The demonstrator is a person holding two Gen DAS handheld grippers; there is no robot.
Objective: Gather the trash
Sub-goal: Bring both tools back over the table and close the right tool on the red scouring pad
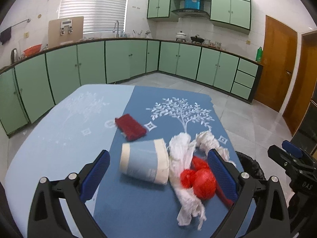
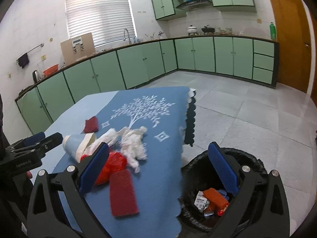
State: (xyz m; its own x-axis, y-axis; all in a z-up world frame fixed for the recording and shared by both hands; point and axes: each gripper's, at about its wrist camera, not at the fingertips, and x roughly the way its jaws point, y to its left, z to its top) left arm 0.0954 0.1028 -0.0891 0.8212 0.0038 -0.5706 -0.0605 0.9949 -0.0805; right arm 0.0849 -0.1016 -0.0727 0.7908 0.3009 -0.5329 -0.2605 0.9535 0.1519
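Note:
Trash lies on a blue tablecloth (image 1: 138, 208): a tipped blue-and-cream paper cup (image 1: 144, 161), white crumpled tissue (image 1: 184, 162), a red crumpled bag (image 1: 202, 180) and a dark red cloth piece (image 1: 130, 127). My left gripper (image 1: 158, 174) is open and empty, its fingers either side of the cup and the red bag. My right gripper (image 2: 158, 170) is open and empty, over the table's right edge, with a red flat piece (image 2: 122, 194) below it. The black-lined trash bin (image 2: 245, 158) stands on the floor beside the table and holds several wrappers (image 2: 214, 200).
The tablecloth (image 2: 162, 178) ends in a scalloped edge right above the bin. The right gripper shows in the left wrist view (image 1: 291, 156); the left one shows in the right wrist view (image 2: 39, 140). Green kitchen cabinets (image 1: 126, 59) and grey tiled floor (image 2: 247, 107) lie beyond.

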